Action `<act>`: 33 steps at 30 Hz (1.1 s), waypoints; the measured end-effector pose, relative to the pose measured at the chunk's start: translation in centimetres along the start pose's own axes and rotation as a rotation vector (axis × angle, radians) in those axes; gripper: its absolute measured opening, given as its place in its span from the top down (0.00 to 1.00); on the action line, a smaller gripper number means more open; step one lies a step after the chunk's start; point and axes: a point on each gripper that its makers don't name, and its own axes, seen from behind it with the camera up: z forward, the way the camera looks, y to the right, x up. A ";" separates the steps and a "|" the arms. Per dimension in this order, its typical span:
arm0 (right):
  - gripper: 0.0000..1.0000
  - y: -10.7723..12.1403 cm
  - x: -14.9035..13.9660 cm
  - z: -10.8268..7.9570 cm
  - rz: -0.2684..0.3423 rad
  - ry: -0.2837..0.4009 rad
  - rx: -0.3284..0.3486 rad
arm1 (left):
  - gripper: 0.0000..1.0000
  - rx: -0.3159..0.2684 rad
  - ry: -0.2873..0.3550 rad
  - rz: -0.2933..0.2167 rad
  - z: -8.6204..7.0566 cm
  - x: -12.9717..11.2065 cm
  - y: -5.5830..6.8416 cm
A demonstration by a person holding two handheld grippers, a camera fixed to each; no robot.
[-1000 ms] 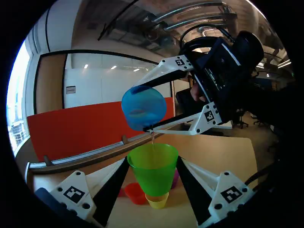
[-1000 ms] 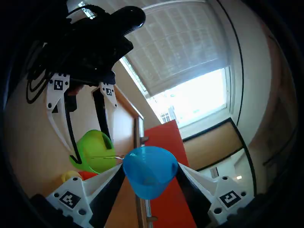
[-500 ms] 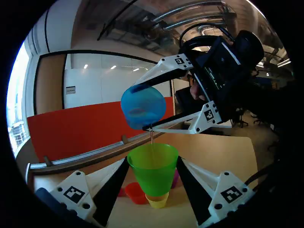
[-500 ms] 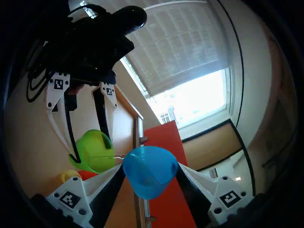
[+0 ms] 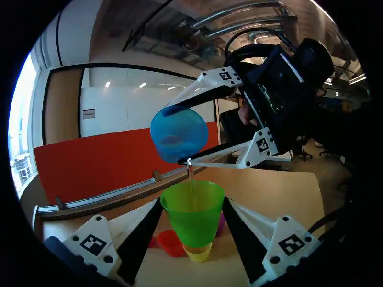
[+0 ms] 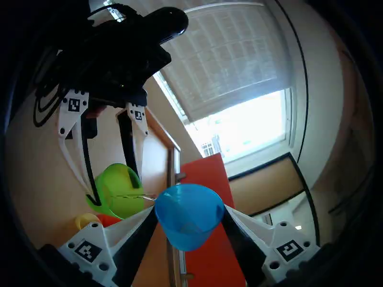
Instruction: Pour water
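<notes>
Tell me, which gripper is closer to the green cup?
Left. The left gripper clamps the green cup; the right gripper hangs just above it, tipping the blue cup so a thin stream falls in.

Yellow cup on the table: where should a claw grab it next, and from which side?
Probably pinch the yellow cup by its near rim, one finger inside, coming from above. It stands upright with its mouth open, and the red cup sits close beside it, leaving little room for a side grip.
</notes>
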 end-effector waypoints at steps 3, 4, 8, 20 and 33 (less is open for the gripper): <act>0.09 0.1 0.0 0.0 -0.005 0.000 -0.002 | 0.12 0.001 0.000 0.001 0.0 0.0 0.0; 0.09 0.1 0.0 0.0 -0.007 0.000 -0.002 | 0.12 0.001 0.001 0.000 0.0 0.0 0.0; 0.09 0.1 0.1 0.0 -0.012 0.000 -0.001 | 0.12 0.003 0.003 -0.002 0.1 0.0 -0.1; 0.09 0.3 0.2 -0.1 -0.031 0.000 -0.005 | 0.12 0.003 0.003 0.002 0.1 0.1 0.0; 0.08 0.3 0.2 -0.1 -0.050 -0.003 -0.010 | 0.12 0.006 0.003 0.002 0.1 0.0 -0.1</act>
